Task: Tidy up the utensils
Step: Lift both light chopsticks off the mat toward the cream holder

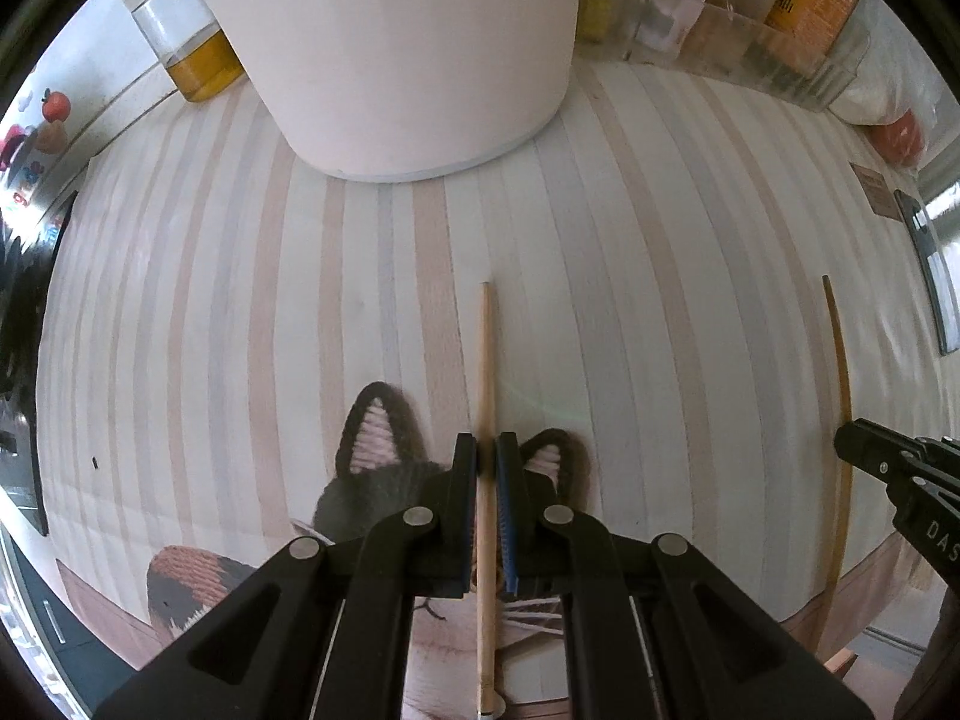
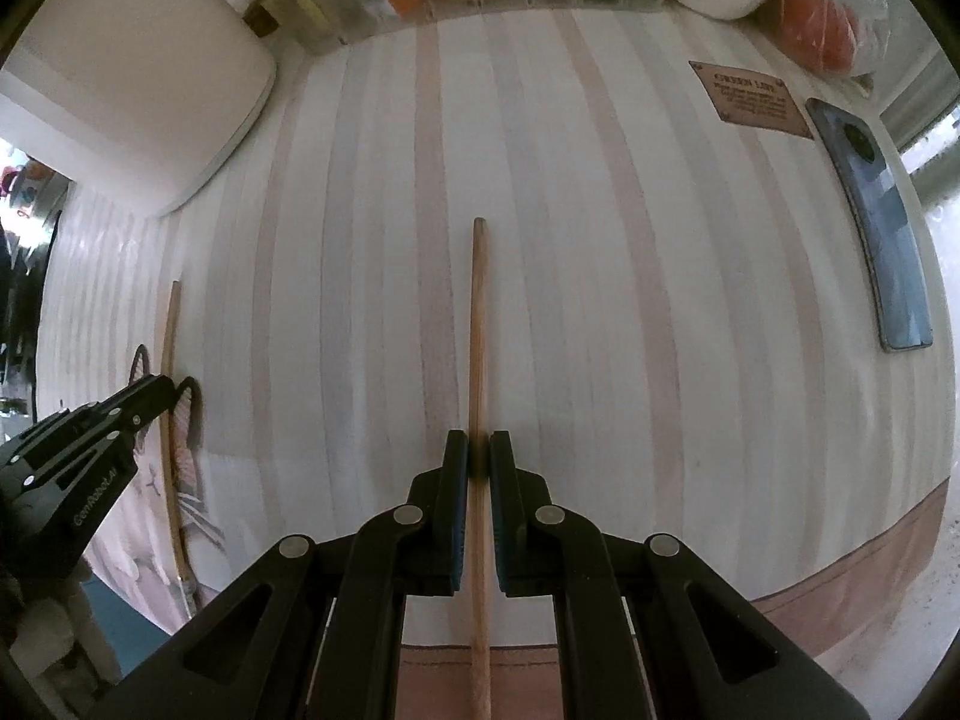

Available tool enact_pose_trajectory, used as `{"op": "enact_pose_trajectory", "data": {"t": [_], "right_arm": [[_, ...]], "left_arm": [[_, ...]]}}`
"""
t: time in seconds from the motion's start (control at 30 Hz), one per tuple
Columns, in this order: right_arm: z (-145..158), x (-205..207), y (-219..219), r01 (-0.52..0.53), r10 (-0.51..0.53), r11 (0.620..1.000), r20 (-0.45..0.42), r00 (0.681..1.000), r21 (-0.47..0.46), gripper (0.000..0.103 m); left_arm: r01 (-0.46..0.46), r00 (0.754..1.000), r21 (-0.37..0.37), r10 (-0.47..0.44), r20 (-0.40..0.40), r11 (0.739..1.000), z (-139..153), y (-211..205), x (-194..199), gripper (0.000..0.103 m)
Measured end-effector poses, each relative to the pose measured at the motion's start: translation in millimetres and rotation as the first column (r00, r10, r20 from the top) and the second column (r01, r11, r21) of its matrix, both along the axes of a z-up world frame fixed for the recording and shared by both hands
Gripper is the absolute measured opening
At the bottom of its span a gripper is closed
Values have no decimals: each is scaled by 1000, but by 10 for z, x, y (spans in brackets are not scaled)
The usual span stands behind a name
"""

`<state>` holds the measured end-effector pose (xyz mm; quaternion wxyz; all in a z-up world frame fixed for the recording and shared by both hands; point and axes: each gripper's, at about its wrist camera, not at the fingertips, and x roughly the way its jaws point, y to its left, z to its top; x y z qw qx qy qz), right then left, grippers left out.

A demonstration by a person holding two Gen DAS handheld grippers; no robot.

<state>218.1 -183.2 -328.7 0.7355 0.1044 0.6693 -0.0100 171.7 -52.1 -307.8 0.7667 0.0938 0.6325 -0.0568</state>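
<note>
The pale striped wooden bench (image 1: 630, 252) filled both views, with a big white rounded container (image 1: 408, 48) standing at the top centre of the left wrist view. Below it, in the lower middle, a crocheted cat-face mat (image 1: 372, 462) lay under the left gripper (image 1: 486, 450), which was clamped narrowly on a light wooden chopstick (image 1: 485, 348) that ran straight up the frame.

In the centre of the right wrist view, the right gripper (image 2: 479, 447) was pinched the same way on a darker wooden chopstick (image 2: 478, 324).

Each stick was held by a thin grip partway along its length, so I judged it could pivot or slip free if tilted quickly. The long tips might also snag the mat or knock the container when the pair was brought together.
</note>
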Motion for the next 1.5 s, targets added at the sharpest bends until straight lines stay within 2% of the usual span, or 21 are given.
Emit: {"op": "enact_pose_trajectory", "data": {"t": [0.57, 0.73, 0.9, 1.13, 1.5], "right_arm": [[-6, 124, 33, -31, 30, 999, -18, 999, -16, 8], [-15, 148, 28, -20, 20, 1000, 10, 1000, -6, 7], [22, 63, -92, 58, -63, 996, 68, 996, 74, 7], [300, -98, -179, 94, -117, 988, 199, 973, 122, 7], [804, -200, -191, 119, -174, 980, 402, 899, 157, 7]], "left_arm": [[1, 1000, 1, -1, -2, 1000, -14, 12, -4, 5], [-5, 1000, -12, 5, 9, 1000, -6, 7, 4, 4], [2, 998, -50, 1, 55, 999, 229, 12, -72, 4], [34, 991, -111, -19, 134, 993, 645, -23, -128, 4], [85, 968, -158, -44, 247, 984, 1177, -145, -103, 4]]}}
